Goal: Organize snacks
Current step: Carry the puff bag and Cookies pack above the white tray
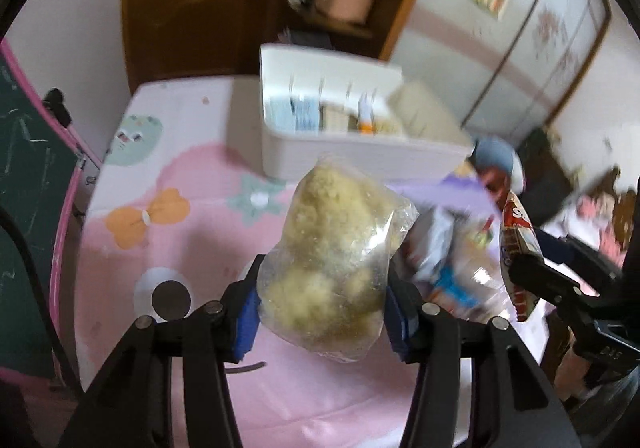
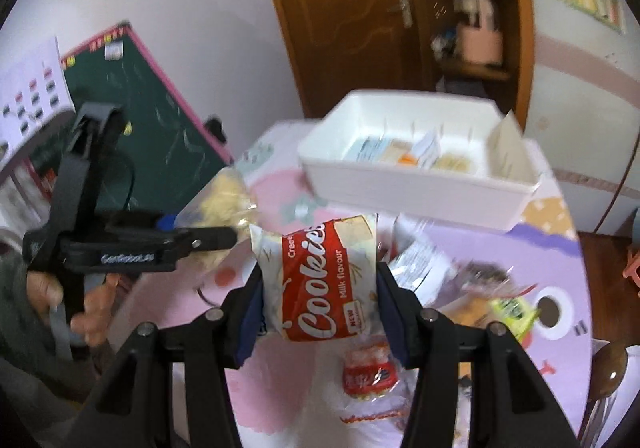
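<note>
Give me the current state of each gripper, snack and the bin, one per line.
left gripper: shut on the clear bag, held above the table.
clear bag: sealed, yellowish crumbly contents, lifted.
right gripper: shut on the cookie packet.
cookie packet: unopened, upright, lifted.
white bin: open-topped, a few packets inside.
loose snacks: lying on the table mat.

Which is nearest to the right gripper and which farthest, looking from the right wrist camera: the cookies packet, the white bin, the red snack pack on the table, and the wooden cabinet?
1. Cookies packet: clamped in the right gripper.
2. Red snack pack: on the table just below.
3. White bin: ahead, on the table's far side.
4. Wooden cabinet: behind the bin.
</note>
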Action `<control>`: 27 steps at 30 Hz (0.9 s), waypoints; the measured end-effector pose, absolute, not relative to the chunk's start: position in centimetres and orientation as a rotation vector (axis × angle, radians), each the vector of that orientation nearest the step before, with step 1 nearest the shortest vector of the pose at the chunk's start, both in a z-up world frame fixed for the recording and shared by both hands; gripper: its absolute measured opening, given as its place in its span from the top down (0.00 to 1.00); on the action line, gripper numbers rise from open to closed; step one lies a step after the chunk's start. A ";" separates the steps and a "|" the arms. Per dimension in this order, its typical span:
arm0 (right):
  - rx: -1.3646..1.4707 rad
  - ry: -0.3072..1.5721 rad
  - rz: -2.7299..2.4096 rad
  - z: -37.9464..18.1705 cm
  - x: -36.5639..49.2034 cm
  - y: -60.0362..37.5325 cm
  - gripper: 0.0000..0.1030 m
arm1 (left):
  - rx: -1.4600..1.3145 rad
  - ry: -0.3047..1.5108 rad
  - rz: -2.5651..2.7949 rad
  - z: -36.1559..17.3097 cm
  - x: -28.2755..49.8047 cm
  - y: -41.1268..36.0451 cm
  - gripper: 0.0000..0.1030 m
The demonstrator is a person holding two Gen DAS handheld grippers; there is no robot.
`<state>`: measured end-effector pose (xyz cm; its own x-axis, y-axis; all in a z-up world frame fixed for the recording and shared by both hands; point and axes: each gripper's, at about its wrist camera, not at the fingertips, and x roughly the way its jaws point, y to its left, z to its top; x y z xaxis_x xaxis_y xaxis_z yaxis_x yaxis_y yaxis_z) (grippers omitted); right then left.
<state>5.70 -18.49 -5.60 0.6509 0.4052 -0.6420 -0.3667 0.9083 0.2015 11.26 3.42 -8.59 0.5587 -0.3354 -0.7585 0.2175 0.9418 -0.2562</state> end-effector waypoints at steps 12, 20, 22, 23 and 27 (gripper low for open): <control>0.134 0.610 0.297 5.4 8.6 -21.7 0.49 | -0.130 0.708 -0.353 3.3 11.1 0.2 0.51; 0.129 0.498 0.234 12.6 13.5 -23.1 0.49 | -0.115 0.563 -0.331 11.1 15.6 -2.1 0.50; 0.126 0.475 0.215 13.7 14.9 -23.4 0.49 | -0.126 0.539 -0.310 12.2 17.5 -2.6 0.50; 0.116 0.464 0.191 14.3 15.9 -23.5 0.49 | -0.137 0.539 -0.303 12.5 18.5 -2.8 0.50; 0.113 0.488 0.162 13.9 19.1 -23.8 0.49 | -0.175 0.591 -0.295 11.9 23.4 -3.9 0.50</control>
